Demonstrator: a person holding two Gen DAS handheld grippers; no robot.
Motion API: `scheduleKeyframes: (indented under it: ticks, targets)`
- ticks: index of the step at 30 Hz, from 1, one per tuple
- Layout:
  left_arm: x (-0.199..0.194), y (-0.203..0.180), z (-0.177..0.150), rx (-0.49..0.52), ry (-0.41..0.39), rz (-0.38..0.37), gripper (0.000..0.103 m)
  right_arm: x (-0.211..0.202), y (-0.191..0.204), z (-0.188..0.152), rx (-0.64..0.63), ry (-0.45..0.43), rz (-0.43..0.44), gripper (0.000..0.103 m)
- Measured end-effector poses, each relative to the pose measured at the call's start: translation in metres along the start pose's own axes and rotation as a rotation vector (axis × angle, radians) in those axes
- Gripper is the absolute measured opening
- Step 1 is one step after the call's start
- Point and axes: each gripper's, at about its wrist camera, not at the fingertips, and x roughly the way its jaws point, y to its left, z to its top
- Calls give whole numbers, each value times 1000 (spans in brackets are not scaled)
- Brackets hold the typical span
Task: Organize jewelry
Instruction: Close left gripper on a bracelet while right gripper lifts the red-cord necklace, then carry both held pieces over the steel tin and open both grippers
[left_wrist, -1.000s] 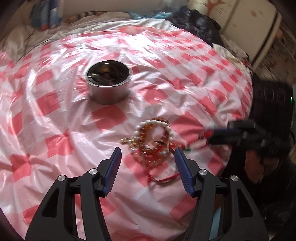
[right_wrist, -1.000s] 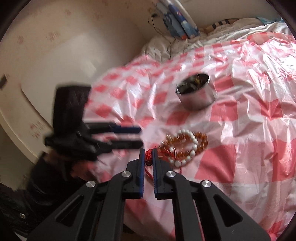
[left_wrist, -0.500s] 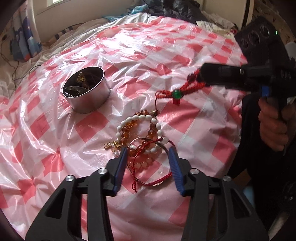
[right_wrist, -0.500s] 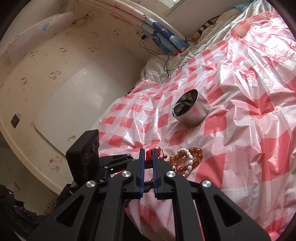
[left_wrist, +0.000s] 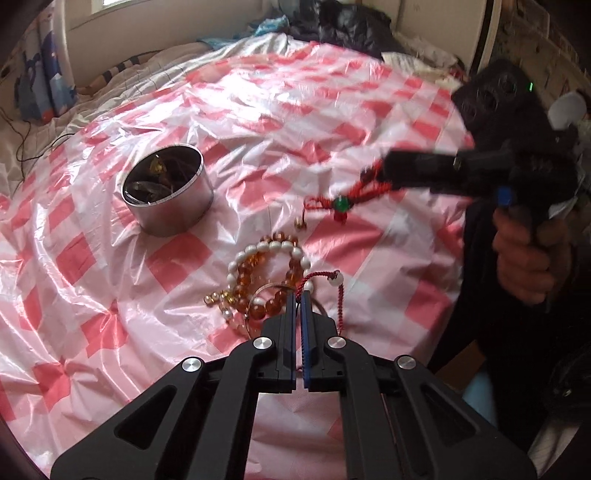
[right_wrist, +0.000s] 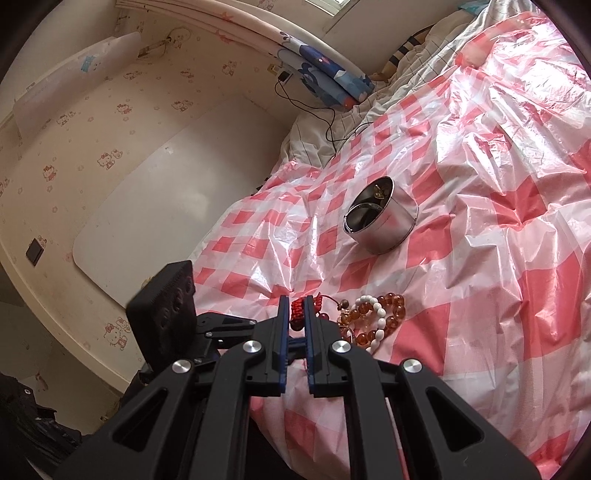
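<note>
A pink and white checked plastic sheet (left_wrist: 332, 110) covers the bed, and all the jewelry lies on it. A round steel tin (left_wrist: 168, 197) stands upright on the sheet, open at the top, with some pieces inside; what they are is not clear. Near the tin lies a heap of bracelets (left_wrist: 266, 280): one of white beads, one of amber beads, a thin metal bangle and small golden beads.

The right gripper (right_wrist: 296, 317) holds a red braided cord bracelet (left_wrist: 345, 197) in the air above the sheet, between the tin and the heap; a green bead and a small charm hang from it. Its fingers (right_wrist: 283, 325) are narrow, pressed on the red braid.

The left gripper (left_wrist: 298, 306) is at the near edge of the heap. Its fingers (left_wrist: 291, 325) are almost together and pinch a red cord with a white bead (left_wrist: 325, 280), which belongs to the heap.
</note>
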Motion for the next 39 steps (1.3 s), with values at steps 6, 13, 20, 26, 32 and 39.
scheduleKeyframes:
  ticks: [6,13,20,26,32,39]
  targets:
    - [-22,13,7,-64,-93,-35,2,0,0,0,2,-6,0,8]
    - [-38,27,19,-123,-179,-28,2,0,4,7,-11,-23,3,8]
    - [-44,46,37,-196,-249,-4,2,7,10,27,-44,-38,8,8]
    - [-33,63,51,-259,-275,22,2,18,11,46,-70,-41,-7,8]
    - [-16,89,67,-362,-324,51,2,42,11,77,-109,-41,-41,8]
    - [14,110,86,-442,-345,49,2,83,0,108,-134,-25,-106,8]
